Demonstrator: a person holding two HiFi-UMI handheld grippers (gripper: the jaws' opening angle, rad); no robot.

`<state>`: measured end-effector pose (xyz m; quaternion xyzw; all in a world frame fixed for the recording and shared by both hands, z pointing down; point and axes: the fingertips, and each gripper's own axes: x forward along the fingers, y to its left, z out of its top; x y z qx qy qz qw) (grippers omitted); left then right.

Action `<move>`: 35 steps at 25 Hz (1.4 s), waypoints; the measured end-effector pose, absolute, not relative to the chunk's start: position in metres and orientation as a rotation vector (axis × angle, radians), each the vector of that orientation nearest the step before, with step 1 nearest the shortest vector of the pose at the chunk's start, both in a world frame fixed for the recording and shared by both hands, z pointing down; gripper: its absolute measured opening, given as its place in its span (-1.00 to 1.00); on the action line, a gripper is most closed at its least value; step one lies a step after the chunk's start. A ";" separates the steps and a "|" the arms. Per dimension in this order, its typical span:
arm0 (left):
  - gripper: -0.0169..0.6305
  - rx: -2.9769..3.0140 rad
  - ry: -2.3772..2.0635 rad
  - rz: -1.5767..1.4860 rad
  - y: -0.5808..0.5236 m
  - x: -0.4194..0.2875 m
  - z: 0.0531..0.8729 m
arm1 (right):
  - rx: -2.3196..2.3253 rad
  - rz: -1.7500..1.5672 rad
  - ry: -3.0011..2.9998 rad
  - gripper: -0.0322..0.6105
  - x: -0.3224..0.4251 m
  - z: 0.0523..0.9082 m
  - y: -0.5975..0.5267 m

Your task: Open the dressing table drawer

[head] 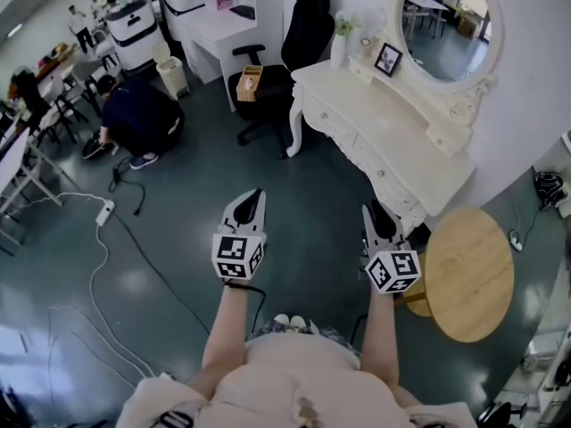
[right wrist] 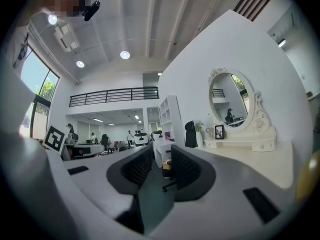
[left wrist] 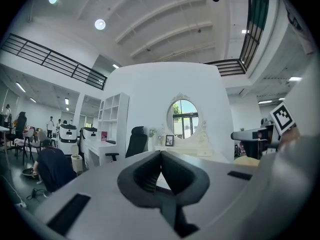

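Holds left claw [head: 252, 205] pressed together, empty, well apart from the white worktop [head: 401, 123]. Holds right claw [head: 376, 217] slightly spread, pinching nothing, near the closest drawer [head: 397, 196], ahead and rightward. Shows drawer fronts running far-left to near-right; likely favours the right claw.

The left forearm [head: 225, 333] and right forearm [head: 380, 337] reach forward side by side, each hand holding its gripper level. The left gripper [head: 257, 193] has its jaws closed, tips touching. The right gripper [head: 373, 212] has its jaws slightly apart and empty.
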<state>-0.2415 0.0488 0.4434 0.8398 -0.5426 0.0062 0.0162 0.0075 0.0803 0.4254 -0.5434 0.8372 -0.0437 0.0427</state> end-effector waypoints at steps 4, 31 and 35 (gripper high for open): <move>-0.86 2.625 -1.661 0.025 0.050 -0.234 0.444 | -1.650 -0.074 2.513 0.04 0.010 0.408 0.084; -0.86 2.664 -1.604 0.020 0.013 -0.270 0.454 | -1.786 -0.063 2.370 0.50 0.001 0.421 0.070; -0.86 2.677 -1.603 0.037 -0.018 -0.262 0.455 | -1.809 -0.059 2.355 0.50 0.011 0.423 0.041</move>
